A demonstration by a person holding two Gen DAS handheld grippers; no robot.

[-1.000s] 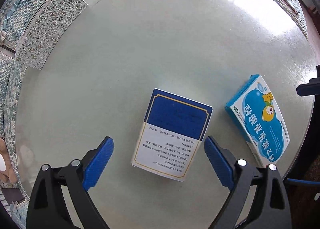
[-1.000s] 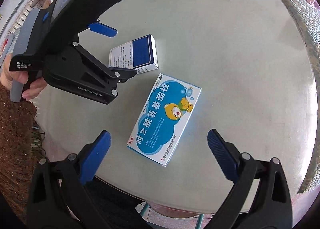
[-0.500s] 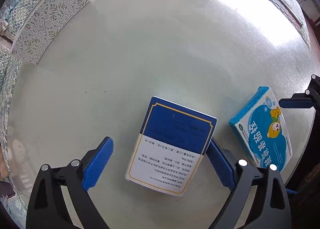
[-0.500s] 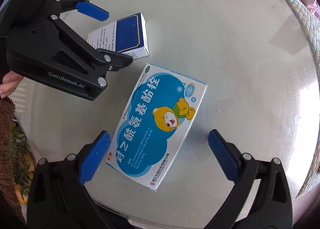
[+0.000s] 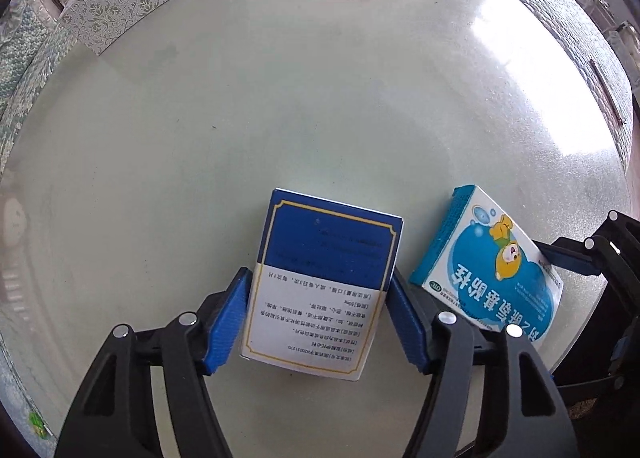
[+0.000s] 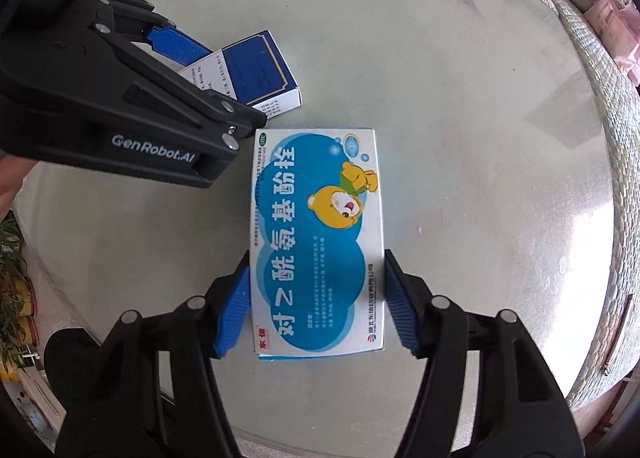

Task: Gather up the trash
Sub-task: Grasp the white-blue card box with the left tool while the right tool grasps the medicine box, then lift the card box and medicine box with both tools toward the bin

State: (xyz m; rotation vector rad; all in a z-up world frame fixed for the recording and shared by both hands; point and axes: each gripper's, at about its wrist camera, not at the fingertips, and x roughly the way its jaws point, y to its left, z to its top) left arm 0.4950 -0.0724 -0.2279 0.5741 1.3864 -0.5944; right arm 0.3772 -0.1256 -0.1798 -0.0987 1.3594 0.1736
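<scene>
The dark blue box [image 5: 320,290] is bracketed low in the left view by the left tongs [image 5: 318,320], closing across its short width, long axis pointing up-frame. Likewise the bear-printed box [image 6: 318,246] on the worktop [image 6: 480,138] is squeezed by the closing right tongs [image 6: 318,306].

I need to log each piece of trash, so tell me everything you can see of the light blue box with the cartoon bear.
The light blue cardboard box with the cartoon bear is a flat carton printed with white Chinese characters, bubbles and a yellow bear. It lies face up on the round glass table, beside a dark blue and white box. The right gripper is closing, its blue pads against the box's long sides.
</scene>
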